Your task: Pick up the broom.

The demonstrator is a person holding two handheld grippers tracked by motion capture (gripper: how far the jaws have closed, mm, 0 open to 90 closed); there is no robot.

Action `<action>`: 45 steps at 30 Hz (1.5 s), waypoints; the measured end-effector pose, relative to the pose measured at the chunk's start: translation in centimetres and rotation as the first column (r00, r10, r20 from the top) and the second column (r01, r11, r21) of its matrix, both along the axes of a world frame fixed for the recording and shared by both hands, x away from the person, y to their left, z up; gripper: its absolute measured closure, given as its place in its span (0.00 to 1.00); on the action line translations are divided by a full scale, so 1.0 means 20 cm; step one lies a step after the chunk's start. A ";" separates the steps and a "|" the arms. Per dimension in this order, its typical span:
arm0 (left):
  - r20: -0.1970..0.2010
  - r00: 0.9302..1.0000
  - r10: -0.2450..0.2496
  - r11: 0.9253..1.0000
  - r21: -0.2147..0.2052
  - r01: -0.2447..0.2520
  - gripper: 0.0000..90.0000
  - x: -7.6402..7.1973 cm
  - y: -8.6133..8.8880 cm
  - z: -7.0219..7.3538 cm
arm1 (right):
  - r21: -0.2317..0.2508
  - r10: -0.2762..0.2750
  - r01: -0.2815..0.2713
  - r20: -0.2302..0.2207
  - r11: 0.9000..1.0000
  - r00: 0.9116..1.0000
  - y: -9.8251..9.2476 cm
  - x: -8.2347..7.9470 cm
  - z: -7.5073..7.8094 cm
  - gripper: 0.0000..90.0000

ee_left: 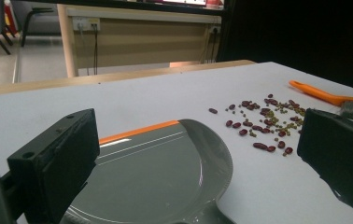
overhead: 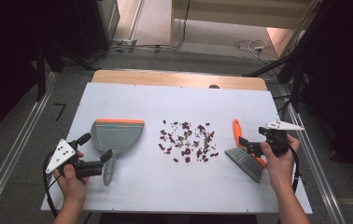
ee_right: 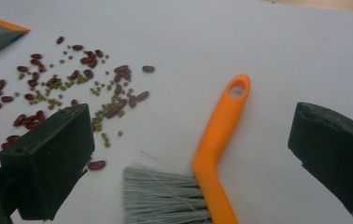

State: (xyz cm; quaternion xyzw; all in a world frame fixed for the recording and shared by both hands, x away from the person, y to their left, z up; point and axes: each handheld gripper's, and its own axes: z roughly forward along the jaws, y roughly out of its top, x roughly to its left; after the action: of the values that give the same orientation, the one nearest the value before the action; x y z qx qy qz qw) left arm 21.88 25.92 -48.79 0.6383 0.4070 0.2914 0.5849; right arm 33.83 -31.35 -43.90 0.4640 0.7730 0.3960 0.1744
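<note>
On the near left of the white table (overhead: 132, 186) a hand holds the left gripper (overhead: 95, 151), its jaws spread wide and holding nothing, set on either side of the dustpan's handle where it meets the pan; in the left gripper view the grey dustpan (ee_left: 156, 172) lies flat between the two black jaws, its orange lip on the far edge. On the near right the right gripper (overhead: 249, 145) hangs over the brush (overhead: 245, 156), jaws wide apart and gripping nothing; in the right gripper view the orange handle (ee_right: 219, 140) runs up between them, grey bristles (ee_right: 163, 198) at the near end. Between dustpan and brush, farther in, lie scattered red beans (overhead: 187, 140) mixed with small green ones; beyond them bare tabletop, then a wooden edge (overhead: 179, 78).
</note>
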 end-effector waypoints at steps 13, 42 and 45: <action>0.000 1.000 -0.004 1.000 0.010 0.004 0.00 -0.01 -0.01 0.01 | -0.120 -0.075 0.056 -0.159 0.991 0.984 0.08 0.20 -0.02 0.36; -0.014 1.000 -0.011 0.999 0.033 0.011 0.00 -0.01 -0.02 0.00 | -0.359 -0.328 0.189 -0.378 0.914 0.866 0.26 0.34 -0.16 0.56; -0.015 1.000 -0.009 0.999 0.032 0.010 0.00 -0.01 -0.02 -0.01 | -0.355 -0.336 0.196 -0.392 0.914 0.856 0.26 0.34 -0.16 0.56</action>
State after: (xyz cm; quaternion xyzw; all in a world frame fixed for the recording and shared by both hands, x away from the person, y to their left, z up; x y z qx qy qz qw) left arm 21.73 25.49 -48.90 0.6515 0.4035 0.2904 0.5730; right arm 40.70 -26.12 -47.09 0.6133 0.7709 0.1278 0.1155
